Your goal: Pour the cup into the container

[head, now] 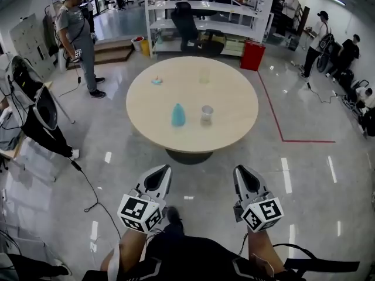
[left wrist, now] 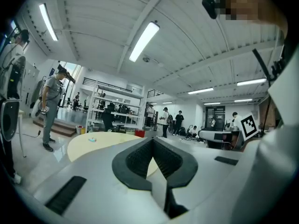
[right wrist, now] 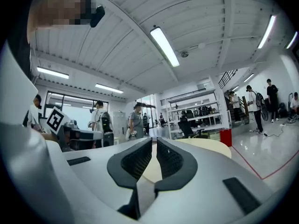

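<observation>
Left gripper [head: 160, 170]: fingers [left wrist: 140, 158] together, nothing between them.
Right gripper [head: 242, 170]: fingers [right wrist: 174, 160] together, empty.
Both: level, well short of the round worktop [head: 234, 95].
Clear cup [head: 207, 113]: upright near the worktop's middle.
Blue container [head: 178, 115]: just beside the cup, apart from it.

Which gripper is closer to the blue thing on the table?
Left. In the head view the left gripper is short of the table, almost in line with the blue object; the right gripper is equally far back but well off to its right.
</observation>
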The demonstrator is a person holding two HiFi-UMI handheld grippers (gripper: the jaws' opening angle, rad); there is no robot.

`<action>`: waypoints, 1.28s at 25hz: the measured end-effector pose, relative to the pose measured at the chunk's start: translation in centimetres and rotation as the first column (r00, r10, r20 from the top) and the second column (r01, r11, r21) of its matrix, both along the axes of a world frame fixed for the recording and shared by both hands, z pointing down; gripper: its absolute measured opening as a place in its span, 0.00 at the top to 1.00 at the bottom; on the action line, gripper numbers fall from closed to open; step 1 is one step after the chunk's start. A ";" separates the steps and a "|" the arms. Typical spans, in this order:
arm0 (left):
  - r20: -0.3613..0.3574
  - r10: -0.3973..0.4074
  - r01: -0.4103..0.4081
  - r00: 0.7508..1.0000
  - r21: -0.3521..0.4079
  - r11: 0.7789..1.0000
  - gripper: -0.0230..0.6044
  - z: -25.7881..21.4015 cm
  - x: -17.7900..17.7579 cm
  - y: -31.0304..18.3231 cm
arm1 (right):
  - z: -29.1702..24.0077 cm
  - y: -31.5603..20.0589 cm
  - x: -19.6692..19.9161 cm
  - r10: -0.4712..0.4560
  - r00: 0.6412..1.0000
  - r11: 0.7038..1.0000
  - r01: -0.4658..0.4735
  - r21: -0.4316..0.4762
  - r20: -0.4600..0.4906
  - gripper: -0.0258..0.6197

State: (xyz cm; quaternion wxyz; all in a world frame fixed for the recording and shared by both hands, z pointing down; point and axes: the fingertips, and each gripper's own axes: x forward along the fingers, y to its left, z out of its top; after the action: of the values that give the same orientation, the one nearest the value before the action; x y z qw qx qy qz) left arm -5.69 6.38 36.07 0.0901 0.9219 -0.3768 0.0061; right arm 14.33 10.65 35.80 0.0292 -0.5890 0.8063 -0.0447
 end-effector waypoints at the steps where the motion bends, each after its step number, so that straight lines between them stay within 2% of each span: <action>1: -0.005 0.006 -0.006 1.000 0.004 1.000 0.96 -0.1 0.0 -1.8 | 0.1 -1.8 0.0 0.006 1.000 1.000 -0.006 -0.003 -0.002 0.94; 3: -0.017 0.015 -0.015 1.000 0.011 1.000 0.96 -0.2 -0.5 -5.7 | 0.5 -6.0 -0.5 0.011 1.000 1.000 -0.012 -0.013 -0.014 0.91; 5: -0.022 0.032 -0.032 0.999 0.011 0.999 0.96 0.4 -1.0 -9.1 | 1.3 -9.8 -1.2 0.019 1.000 1.000 -0.020 -0.024 -0.023 0.83; 8: -0.008 0.058 -0.058 0.998 0.014 0.998 0.96 1.9 -1.3 -13.4 | 2.8 -14.4 -1.6 0.048 0.998 0.998 -0.049 -0.039 -0.034 0.80; 14: -0.007 0.066 -0.066 0.998 -0.006 0.998 0.96 3.0 -0.4 -19.3 | 4.7 -21.3 -0.7 0.055 0.997 0.993 -0.060 -0.104 -0.053 0.65; 20: 0.041 -0.003 0.006 0.999 -0.058 0.998 0.96 6.1 0.0 -25.0 | 9.4 -27.4 1.5 0.039 0.998 0.980 -0.048 -0.191 -0.047 0.53; 24: 0.076 -0.042 0.051 0.996 -0.122 0.991 0.86 9.5 1.0 -28.9 | 13.7 -31.6 3.9 0.017 0.998 0.967 -0.031 -0.254 -0.057 0.49; 29: 0.132 -0.125 0.152 0.983 -0.214 0.965 0.81 14.4 1.0 -32.7 | 19.4 -35.4 5.3 -0.052 0.997 0.940 0.030 -0.339 -0.055 0.45; 32: 0.159 -0.138 0.175 0.978 -0.249 0.952 0.78 17.1 1.8 -33.7 | 22.1 -36.9 6.0 -0.091 0.994 0.930 0.061 -0.363 -0.064 0.44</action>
State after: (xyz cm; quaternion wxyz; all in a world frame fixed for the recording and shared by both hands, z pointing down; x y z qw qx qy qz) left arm -3.90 -27.37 53.16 0.1846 0.8663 -0.4501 0.1131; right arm 20.30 -26.28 57.93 -0.1132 -0.5540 0.8071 -0.1697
